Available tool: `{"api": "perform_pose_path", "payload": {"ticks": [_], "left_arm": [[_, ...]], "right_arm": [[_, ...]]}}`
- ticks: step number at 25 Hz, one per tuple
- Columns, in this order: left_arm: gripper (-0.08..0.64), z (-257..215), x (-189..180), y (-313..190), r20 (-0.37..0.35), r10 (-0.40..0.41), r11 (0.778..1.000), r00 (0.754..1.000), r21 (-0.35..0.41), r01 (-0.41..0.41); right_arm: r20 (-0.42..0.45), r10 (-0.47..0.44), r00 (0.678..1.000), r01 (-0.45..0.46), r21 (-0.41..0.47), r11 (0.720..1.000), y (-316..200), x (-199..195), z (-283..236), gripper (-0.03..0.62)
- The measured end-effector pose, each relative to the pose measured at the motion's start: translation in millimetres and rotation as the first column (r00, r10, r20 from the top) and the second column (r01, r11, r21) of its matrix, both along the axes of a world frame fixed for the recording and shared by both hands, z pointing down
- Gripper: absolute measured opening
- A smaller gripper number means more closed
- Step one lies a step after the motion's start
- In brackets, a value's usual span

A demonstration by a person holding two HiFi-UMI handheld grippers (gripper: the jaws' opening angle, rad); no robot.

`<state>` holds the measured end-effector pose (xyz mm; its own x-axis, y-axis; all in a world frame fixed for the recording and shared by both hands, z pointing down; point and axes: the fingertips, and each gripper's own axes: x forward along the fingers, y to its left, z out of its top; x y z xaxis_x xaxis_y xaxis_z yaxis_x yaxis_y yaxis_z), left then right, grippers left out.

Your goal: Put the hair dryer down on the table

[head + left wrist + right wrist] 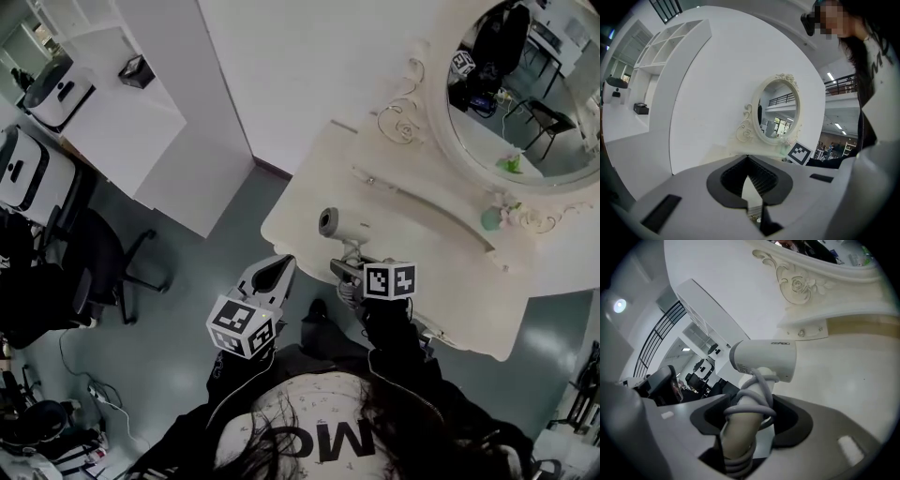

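A white hair dryer [337, 225] with its grey cord wound round the handle stands upright over the front left part of the cream vanity table [450, 281]. My right gripper [351, 268] is shut on the handle. In the right gripper view the dryer [764, 357] rises from between the jaws of my right gripper [751, 404], with the table top [848, 380] behind it. I cannot tell if the dryer touches the table. My left gripper [272, 274] hangs off the table's left edge, over the floor. In its own view my left gripper [749, 161] is shut and holds nothing.
An oval mirror [525, 84] in an ornate frame stands at the table's back, with a small teal thing [491, 219] at its foot. A black office chair [89, 262] and white counters [122, 122] are at the left. Cables [94, 394] lie on the floor.
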<state>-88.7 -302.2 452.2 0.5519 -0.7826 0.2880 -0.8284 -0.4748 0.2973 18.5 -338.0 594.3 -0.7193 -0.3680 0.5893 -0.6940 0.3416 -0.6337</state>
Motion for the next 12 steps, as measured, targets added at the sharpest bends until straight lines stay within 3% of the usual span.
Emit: {"api": "perform_pose_path", "payload": {"ticks": [7, 12], "left_arm": [[0.000, 6.9, 6.5, -19.2, 0.022, 0.013, 1.000, 1.000, -0.027, -0.012], [0.000, 9.8, 3.5, -26.3, 0.035, 0.013, 0.999, 0.999, -0.038, -0.012]], "right_arm": [[-0.099, -0.002, 0.995, -0.004, -0.058, 0.998, -26.8, 10.9, 48.6, 0.275], [-0.195, -0.043, 0.980, 0.038, -0.034, 0.999, -34.4, 15.4, 64.6, 0.275]]}}
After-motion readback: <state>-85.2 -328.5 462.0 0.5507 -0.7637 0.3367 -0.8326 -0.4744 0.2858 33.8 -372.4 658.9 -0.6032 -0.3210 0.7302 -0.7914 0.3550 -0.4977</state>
